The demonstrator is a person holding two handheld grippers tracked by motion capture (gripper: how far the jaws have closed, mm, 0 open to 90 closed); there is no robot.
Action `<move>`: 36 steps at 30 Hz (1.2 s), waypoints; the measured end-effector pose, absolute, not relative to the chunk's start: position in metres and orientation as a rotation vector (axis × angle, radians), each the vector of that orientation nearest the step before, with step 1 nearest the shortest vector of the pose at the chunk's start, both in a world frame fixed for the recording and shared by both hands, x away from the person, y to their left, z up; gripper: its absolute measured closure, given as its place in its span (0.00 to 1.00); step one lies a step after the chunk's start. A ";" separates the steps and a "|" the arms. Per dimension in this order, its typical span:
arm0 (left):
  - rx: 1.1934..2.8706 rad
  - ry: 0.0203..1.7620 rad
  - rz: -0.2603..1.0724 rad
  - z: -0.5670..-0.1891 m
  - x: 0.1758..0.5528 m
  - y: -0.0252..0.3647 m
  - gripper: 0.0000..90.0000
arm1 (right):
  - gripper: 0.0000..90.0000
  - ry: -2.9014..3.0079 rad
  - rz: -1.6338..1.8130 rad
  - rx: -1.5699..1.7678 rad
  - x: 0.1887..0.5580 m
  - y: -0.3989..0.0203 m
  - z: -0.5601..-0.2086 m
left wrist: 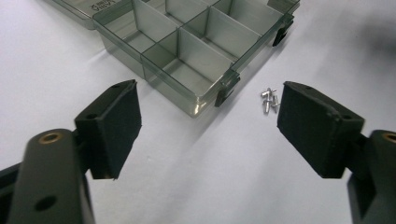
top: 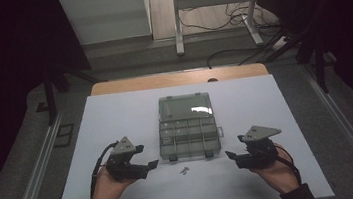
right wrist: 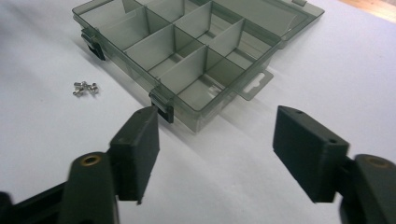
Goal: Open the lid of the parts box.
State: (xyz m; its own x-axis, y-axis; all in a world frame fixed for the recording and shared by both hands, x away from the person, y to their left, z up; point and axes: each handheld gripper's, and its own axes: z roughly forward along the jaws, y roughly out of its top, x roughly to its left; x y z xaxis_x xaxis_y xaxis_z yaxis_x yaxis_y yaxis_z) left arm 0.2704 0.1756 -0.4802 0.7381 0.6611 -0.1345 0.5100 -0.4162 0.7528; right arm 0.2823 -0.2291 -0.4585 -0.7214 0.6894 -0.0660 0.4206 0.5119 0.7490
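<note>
I see my left gripper (top: 148,166) low at the left, held in my left hand (top: 108,187), jaws spread wide and empty, pointing inward to the right. My right gripper (top: 230,156) mirrors it in my right hand (top: 276,172), jaws likewise wide apart, pointing inward left. Both forearms enter from below.

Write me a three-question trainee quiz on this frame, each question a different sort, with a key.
1. True or false: the lid of the plastic box is shut.
2. Where do the small screws lie? A) in a compartment B) on the table in front of the box C) in the left gripper
3. Fill in: the right gripper holds ____.

Key: 1 false, the lid lies open; 2 B; 3 nothing, its jaws stand open.
</note>
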 end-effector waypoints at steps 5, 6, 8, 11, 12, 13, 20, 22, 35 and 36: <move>2.092 0.901 0.242 -0.479 0.265 0.181 0.16 | 0.26 2.378 1.061 0.934 0.277 -0.238 -0.459; 2.092 0.901 0.242 -0.479 0.265 0.181 0.15 | 0.26 2.378 1.061 0.934 0.277 -0.238 -0.459; 2.085 0.909 0.240 -0.478 0.264 0.184 0.14 | 0.24 2.372 1.065 0.949 0.275 -0.240 -0.460; 2.077 0.925 0.233 -0.478 0.261 0.189 0.13 | 0.21 2.365 1.061 0.963 0.273 -0.242 -0.460; 2.080 0.924 0.233 -0.478 0.260 0.190 0.13 | 0.19 2.360 1.059 0.972 0.271 -0.244 -0.461; 2.080 0.931 0.240 -0.478 0.258 0.192 0.12 | 0.17 2.352 1.059 0.985 0.269 -0.247 -0.461; 2.087 0.939 0.276 -0.478 0.251 0.201 0.08 | 0.12 2.319 1.076 1.030 0.260 -0.259 -0.461; 2.078 0.939 0.288 -0.478 0.248 0.205 0.08 | 0.10 2.312 1.086 1.056 0.258 -0.263 -0.461; 2.019 0.980 0.315 -0.481 0.231 0.227 0.02 | 0.00 2.297 1.078 1.137 0.244 -0.281 -0.468; 2.019 0.980 0.315 -0.481 0.231 0.227 0.02 | 0.00 2.297 1.078 1.137 0.244 -0.281 -0.468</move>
State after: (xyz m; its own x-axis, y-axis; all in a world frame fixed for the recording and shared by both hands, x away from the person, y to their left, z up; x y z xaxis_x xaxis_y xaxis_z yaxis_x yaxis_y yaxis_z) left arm 0.2307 0.2275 -0.4812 0.6616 0.7387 -0.1286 0.5252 -0.3341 0.7826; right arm 0.2444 -0.2812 -0.4681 -0.6116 0.7910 0.0149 0.5170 0.3854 0.7643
